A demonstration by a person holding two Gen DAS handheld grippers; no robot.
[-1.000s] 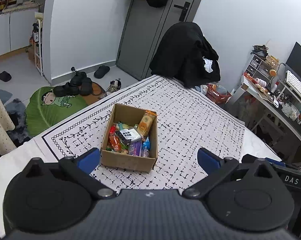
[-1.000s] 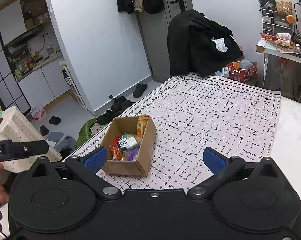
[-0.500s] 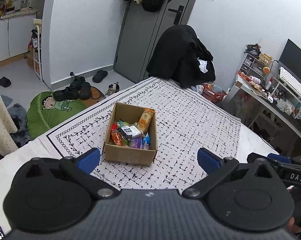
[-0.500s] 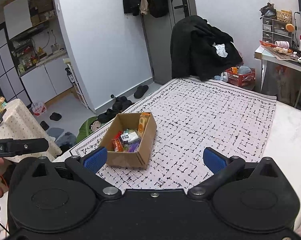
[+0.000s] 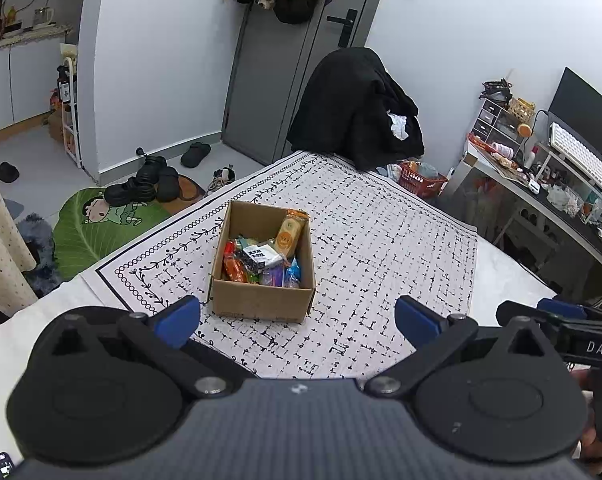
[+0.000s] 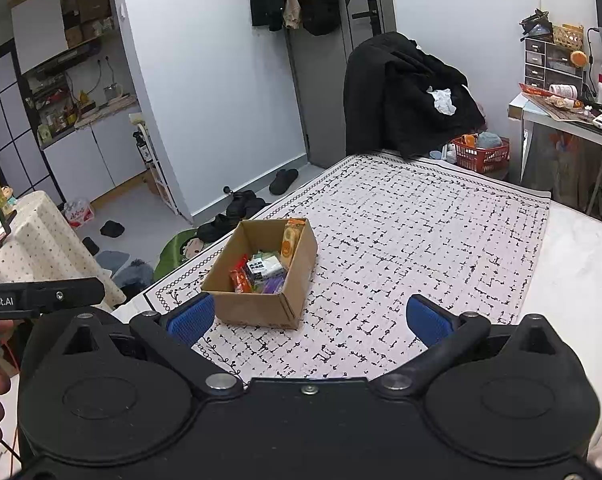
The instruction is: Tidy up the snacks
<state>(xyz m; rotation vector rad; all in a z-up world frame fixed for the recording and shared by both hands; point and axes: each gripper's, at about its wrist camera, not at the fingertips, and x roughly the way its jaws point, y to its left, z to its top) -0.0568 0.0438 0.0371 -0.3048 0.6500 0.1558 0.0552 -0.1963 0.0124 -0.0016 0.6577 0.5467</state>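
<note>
Snacks [image 5: 263,258] jumbled in cardboard box [image 5: 261,304], labels unreadable; lower packets hidden.

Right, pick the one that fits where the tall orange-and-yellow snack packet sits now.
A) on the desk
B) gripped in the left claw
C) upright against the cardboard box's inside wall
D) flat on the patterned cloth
C: the tall orange-and-yellow snack packet leans upright inside the open brown cardboard box.
</note>
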